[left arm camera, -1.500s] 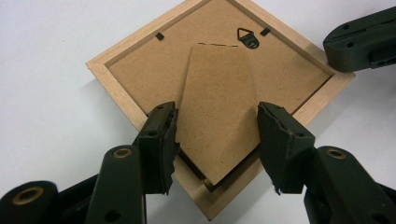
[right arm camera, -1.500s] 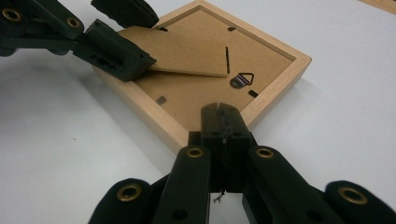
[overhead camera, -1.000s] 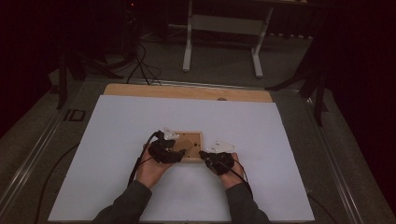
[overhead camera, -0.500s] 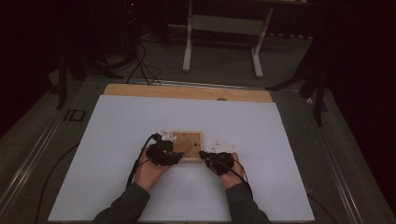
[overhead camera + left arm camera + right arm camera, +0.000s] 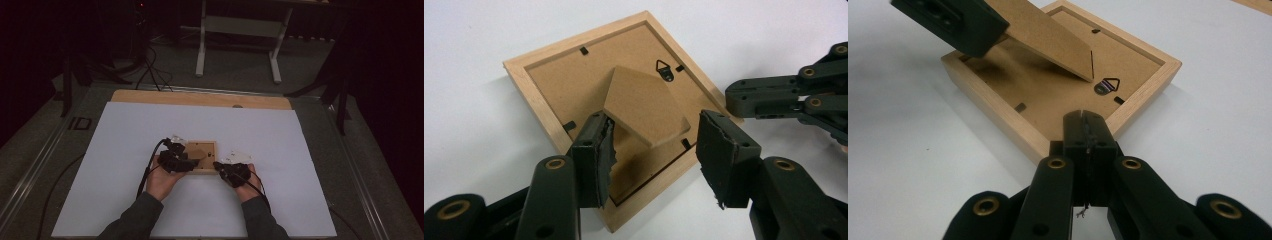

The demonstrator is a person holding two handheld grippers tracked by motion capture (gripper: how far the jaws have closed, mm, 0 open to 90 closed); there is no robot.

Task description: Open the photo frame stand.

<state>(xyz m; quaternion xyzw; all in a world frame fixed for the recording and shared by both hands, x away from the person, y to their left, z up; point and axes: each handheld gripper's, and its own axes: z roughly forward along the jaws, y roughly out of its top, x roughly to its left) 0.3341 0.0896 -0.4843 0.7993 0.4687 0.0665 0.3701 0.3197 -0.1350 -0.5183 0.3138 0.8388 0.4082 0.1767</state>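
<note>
A light wooden picture frame (image 5: 206,148) lies face down on the white sheet. Its brown back panel (image 5: 574,85) carries a small hanger (image 5: 666,70) and a cardboard stand (image 5: 644,105) that is lifted at an angle. My left gripper (image 5: 656,150) is open, with one jaw on each side of the stand's raised end; the left jaw touches its edge. My right gripper (image 5: 1085,125) is shut with nothing held, its tips resting on the frame's near rim (image 5: 1033,140). In the high view, the left gripper (image 5: 186,161) and right gripper (image 5: 221,168) sit at the frame's near side.
The white sheet (image 5: 125,135) covers most of the table, with a bare wooden strip (image 5: 200,97) at the far edge. A white metal stand (image 5: 202,45) and cables (image 5: 150,70) are on the floor beyond. Metal rails (image 5: 45,150) run along both sides.
</note>
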